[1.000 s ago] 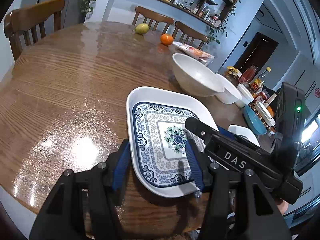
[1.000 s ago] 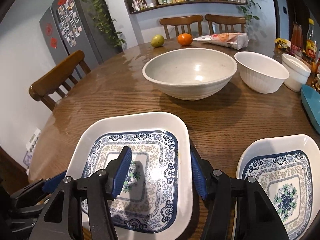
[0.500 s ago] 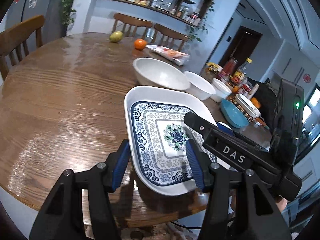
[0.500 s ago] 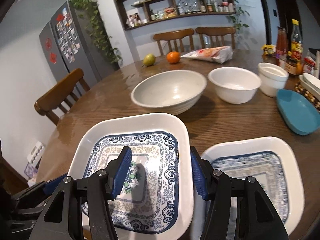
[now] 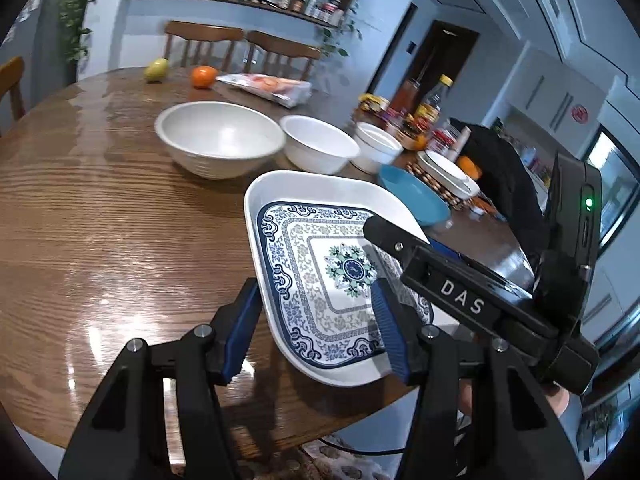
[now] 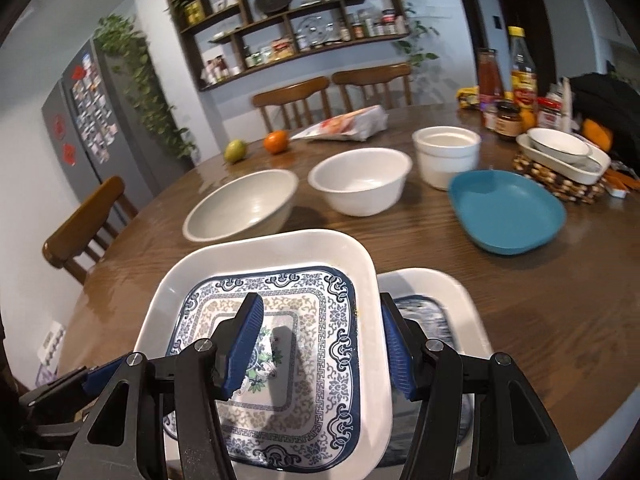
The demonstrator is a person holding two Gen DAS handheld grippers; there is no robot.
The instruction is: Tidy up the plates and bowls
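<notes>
Item: patterned square plate (image 6: pixel 280 280), raised off the wooden table (image 6: pixel 520 280). Our right gripper (image 6: pixel 320 344) pinches its right rim, one finger inside, one outside. Our left gripper (image 5: pixel 316 326) pinches its left rim likewise. A second patterned plate (image 6: pixel 440 288) lies below, right of our right jaws.

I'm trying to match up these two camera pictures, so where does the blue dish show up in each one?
Left wrist view: the blue dish sits right of centre, just beyond the far corner of the patterned plate.
Right wrist view: the blue dish sits right of centre on the table, below the small white bowl.
Shared landmark: the orange at the table's far side.
</notes>
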